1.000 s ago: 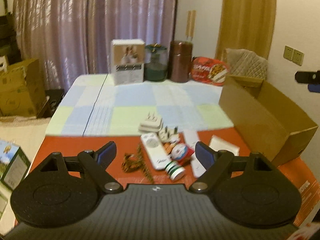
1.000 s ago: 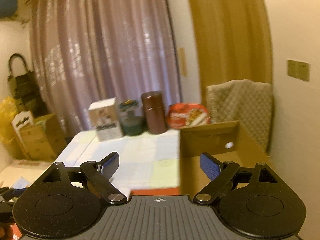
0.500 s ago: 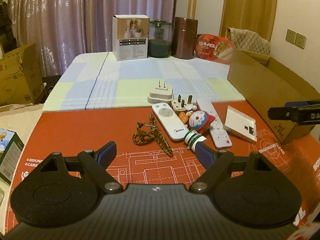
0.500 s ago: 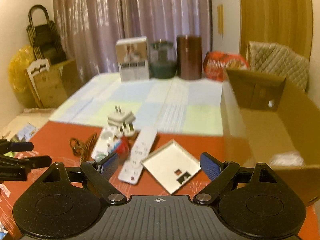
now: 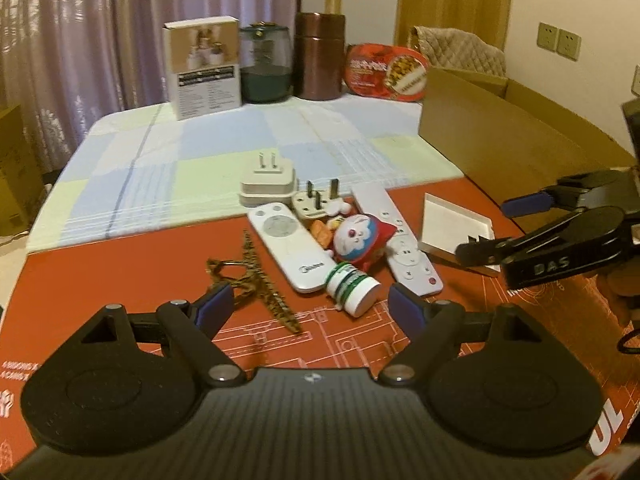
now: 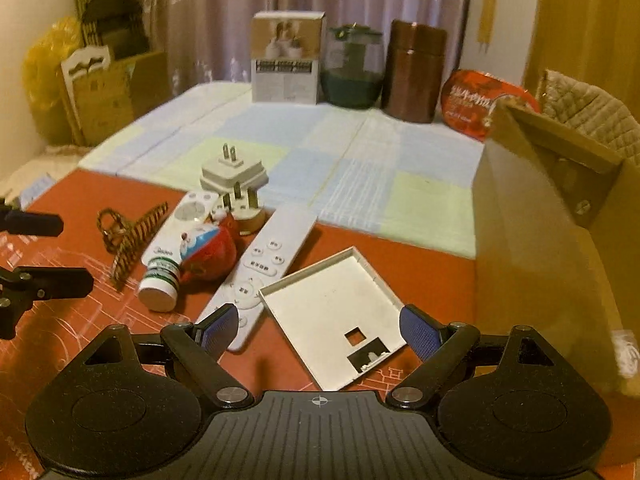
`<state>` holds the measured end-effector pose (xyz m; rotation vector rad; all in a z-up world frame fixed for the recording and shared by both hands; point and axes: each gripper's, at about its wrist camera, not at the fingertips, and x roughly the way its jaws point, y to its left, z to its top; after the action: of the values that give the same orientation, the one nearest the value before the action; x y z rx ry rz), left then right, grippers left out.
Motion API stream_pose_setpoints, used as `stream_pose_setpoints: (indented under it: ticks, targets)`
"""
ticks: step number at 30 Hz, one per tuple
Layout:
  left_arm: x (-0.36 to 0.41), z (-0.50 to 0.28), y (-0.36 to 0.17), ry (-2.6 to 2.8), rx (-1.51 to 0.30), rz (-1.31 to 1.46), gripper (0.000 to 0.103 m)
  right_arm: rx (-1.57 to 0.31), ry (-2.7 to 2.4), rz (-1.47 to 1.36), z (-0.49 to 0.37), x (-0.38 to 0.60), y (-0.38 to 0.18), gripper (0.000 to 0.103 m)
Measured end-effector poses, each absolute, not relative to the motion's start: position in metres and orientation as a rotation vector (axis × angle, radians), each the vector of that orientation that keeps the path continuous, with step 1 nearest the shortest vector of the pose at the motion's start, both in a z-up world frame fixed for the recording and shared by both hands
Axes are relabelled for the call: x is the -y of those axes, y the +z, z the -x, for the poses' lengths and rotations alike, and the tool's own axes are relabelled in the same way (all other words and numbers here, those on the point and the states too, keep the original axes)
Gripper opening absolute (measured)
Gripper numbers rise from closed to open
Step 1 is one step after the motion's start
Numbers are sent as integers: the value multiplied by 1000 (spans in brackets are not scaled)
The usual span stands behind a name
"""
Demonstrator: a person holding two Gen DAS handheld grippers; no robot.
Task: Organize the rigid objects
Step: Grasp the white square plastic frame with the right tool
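Cardboard box (image 6: 532,240) at right of frame, open, beside the clutter mid-counter. Best taken one piece at a time, flat white cover (image 6: 332,316) first, gripped by its edges. Right hand-held gripper (image 6: 320,330) pitched down, agape, empty; left hand-held gripper (image 5: 308,306) likewise, jaws closing on nothing, near the pill bottle (image 5: 352,288).

I'm seeing my blue finger pads (image 6: 219,330), white remotes (image 5: 289,248), tiger-striped hair clip (image 5: 256,280), orange-red mat (image 5: 120,276), pastel checked cloth (image 5: 200,148) at upper centre, brown cardboard box (image 6: 540,232) glowing right
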<state>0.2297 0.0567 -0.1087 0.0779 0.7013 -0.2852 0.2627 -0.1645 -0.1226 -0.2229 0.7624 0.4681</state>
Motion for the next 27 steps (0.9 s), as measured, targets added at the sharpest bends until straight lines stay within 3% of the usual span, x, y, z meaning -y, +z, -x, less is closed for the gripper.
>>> stream_pose_setpoints:
  ticks: [3, 6, 12, 24, 27]
  targets:
    - [-52, -234, -113, -296, -708, -92, 78, -795, 498, 209, -263, 162, -127, 80]
    - [-53, -237, -114, -293, -713, -87, 78, -821, 535, 255, -261, 157, -133, 55]
    - [-55, -235, -114, -291, -718, -88, 78, -891, 533, 165, -269, 162, -138, 47]
    - [-71, -231, -106, -237, -707, -53, 78, -1000, 689, -119, -272, 153, -130, 47]
    - [-74, -231, -108, -231, -713, -40, 78, -937, 653, -67, -267, 154, -119, 48]
